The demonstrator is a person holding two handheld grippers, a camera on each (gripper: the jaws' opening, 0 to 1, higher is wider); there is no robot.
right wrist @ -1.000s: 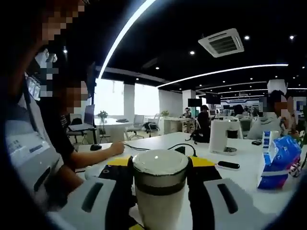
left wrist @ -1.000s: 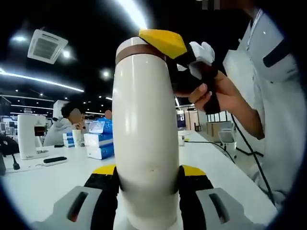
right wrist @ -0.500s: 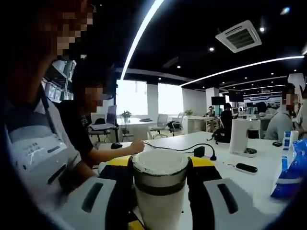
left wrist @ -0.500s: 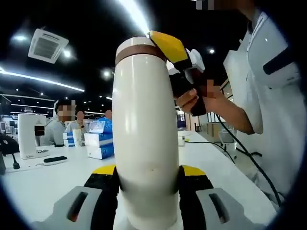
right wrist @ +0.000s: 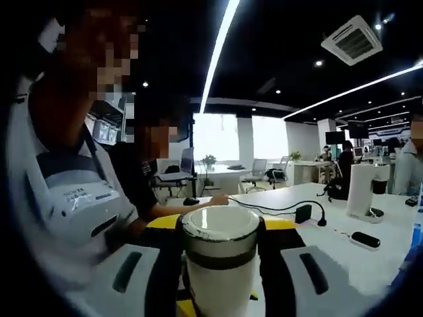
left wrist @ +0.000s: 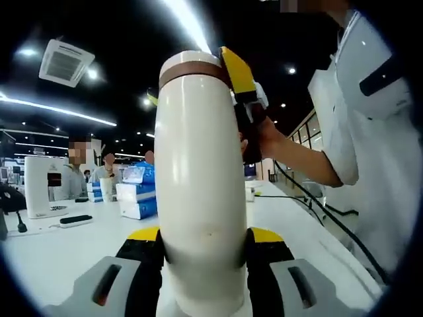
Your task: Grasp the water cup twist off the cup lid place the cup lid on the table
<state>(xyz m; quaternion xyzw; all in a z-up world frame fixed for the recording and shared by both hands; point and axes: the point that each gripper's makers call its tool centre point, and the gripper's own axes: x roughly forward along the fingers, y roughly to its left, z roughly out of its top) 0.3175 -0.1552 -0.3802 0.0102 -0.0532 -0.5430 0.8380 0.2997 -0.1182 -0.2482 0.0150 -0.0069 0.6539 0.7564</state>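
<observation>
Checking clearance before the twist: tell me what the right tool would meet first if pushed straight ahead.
The cup lid: the right tool already has its jaws on both sides of it, so there is no free path ahead. Beyond lies the table.

No text, label or brand can be read anywhere; any print is too blurred.

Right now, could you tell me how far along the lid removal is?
Done: the left tongs clamp the water cup body. In hand: the right tongs grip the cup lid, mid-twist by the look of it. Left: freeing the lid, which sits on the cup, and placing it on the table.
</observation>
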